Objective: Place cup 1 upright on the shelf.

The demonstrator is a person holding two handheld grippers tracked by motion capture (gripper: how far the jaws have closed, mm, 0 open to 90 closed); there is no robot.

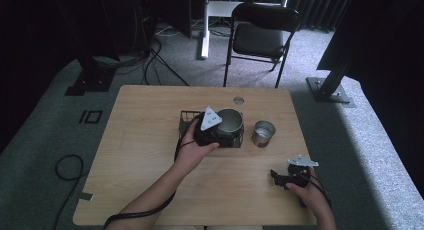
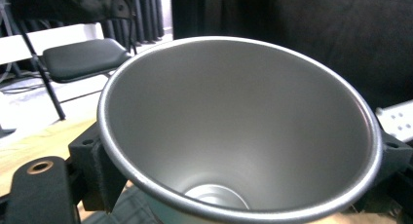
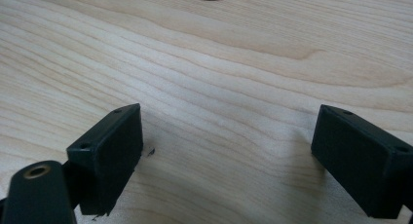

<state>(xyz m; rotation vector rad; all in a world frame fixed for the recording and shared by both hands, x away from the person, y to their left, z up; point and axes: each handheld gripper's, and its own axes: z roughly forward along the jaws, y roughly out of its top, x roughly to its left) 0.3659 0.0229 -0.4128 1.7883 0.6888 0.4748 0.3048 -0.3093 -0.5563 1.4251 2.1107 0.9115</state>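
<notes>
Wooden table (image 1: pixel 150 155) under dim light, dark curtains and a folding chair (image 1: pixel 260 32) at the upper centre of the high view.

Left gripper (image 1: pixel 212 132): my jaws stand either side of a steel cup (image 2: pixel 234 131), one black pad at the lower left of the left gripper view, the other at the right edge, both pressed against the outer wall just below the rim. I judge the cup clamped. Its mouth faces the camera; its long axis tips up and away from my jaws, the base deep at the lower centre of that view.

In the high view, cup and gripper sit at the frame's centre, over a dark wire basket (image 1: pixel 187 121). Whether the cup rests in the basket or hangs just above it, I cannot tell.

A second steel cup (image 1: pixel 263 133) stands upright on the table, just right of the basket and apart from it.

Right gripper (image 1: pixel 280 177): lower right of the high view, jaws spread wide, nothing between them but bare wood. It lies nearer the second cup than my left does.

Judgement: the coming move turns on the held cup's tilt relative to the basket.
</notes>
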